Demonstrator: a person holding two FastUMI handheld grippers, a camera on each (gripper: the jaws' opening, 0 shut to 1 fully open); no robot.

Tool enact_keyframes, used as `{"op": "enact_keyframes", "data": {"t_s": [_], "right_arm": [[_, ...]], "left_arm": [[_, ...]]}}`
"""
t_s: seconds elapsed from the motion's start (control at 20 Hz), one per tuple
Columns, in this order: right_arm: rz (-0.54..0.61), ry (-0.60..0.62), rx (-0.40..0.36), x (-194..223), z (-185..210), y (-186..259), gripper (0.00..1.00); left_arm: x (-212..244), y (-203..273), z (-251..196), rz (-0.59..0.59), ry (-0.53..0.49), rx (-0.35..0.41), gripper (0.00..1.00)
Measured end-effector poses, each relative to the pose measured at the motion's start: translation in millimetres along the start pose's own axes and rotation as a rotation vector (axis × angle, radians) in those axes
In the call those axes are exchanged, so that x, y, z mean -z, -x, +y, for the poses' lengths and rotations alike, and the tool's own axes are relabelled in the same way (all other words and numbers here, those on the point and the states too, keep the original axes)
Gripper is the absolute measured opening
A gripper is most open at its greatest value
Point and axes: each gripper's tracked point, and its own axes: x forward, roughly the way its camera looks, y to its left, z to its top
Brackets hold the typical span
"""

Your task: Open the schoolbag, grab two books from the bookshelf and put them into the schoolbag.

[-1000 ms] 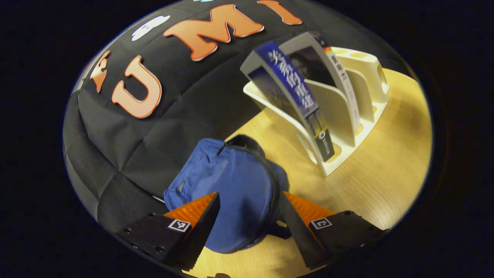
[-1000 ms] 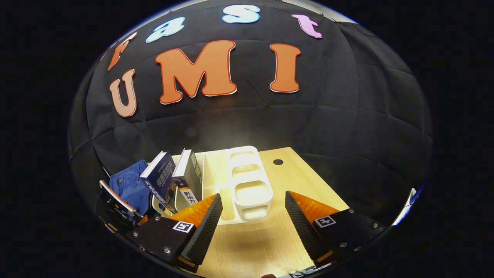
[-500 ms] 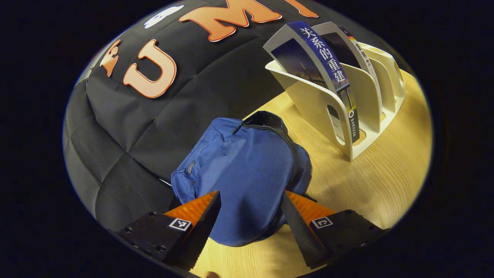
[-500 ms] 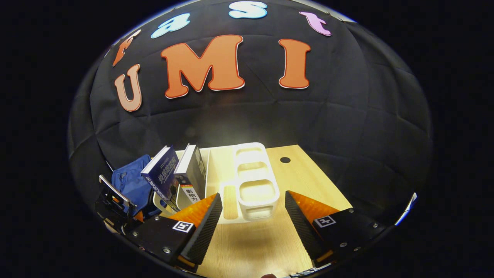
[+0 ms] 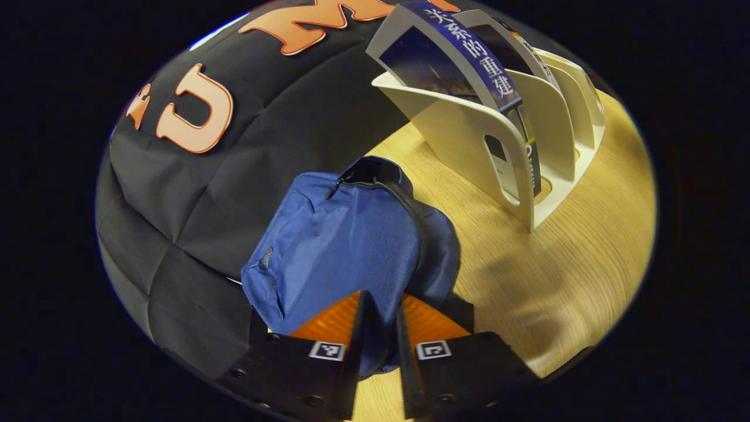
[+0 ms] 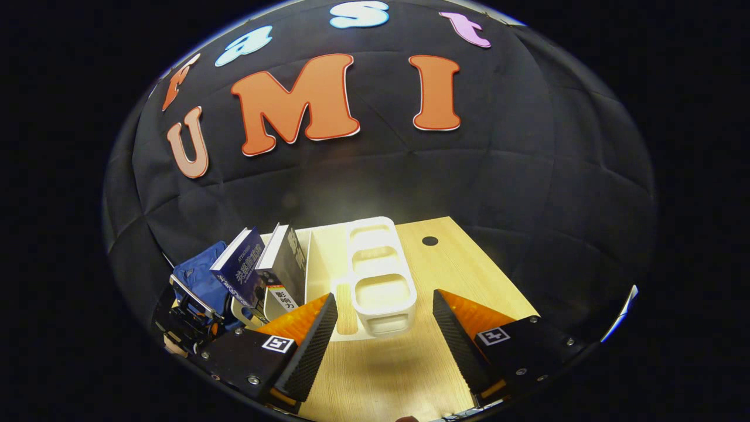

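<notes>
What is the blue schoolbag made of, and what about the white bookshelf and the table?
The schoolbag looks like soft woven cloth, perhaps nylon: it sags, creases, and shows stitched seams. The bookshelf seems to be smooth moulded plastic, matte cream-white with rounded edges and cutouts. The table looks like pale wood or a wood-look laminate, going by its fine grain lines; which one, the look leaves open.

Matt cloth schoolbag, smooth plastic bookshelf, wood-grain table
</notes>
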Motion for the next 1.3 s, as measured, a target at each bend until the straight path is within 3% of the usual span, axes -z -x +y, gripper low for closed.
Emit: {"op": "enact_keyframes", "data": {"t_s": [0.15,0.35,0.6,1.0,1.15,1.3], "right_arm": [[-0.004,0.012,-0.005,-1,0,-3,0.97],[-0.012,-0.003,-0.041,-6,7,-7,0.97],[-0.040,-0.010,-0.108,-14,20,-9,0.97],[-0.058,-0.090,-0.074,-28,30,-5,0.97],[-0.081,-0.101,-0.020,-35,39,6,0.97],[-0.092,-0.126,-0.013,-39,65,16,0.97]], "left_arm": [[-1,-8,-7,-0.019,0.004,0.050,0.06],[-3,0,-3,-0.009,-0.001,0.153,0.02],[-21,28,22,0.008,0.126,0.287,0.00],[-44,62,74,0.046,0.270,0.511,0.01],[-57,64,100,0.037,0.287,0.593,0.00],[-71,55,136,-0.016,0.177,0.596,0.00]]}}
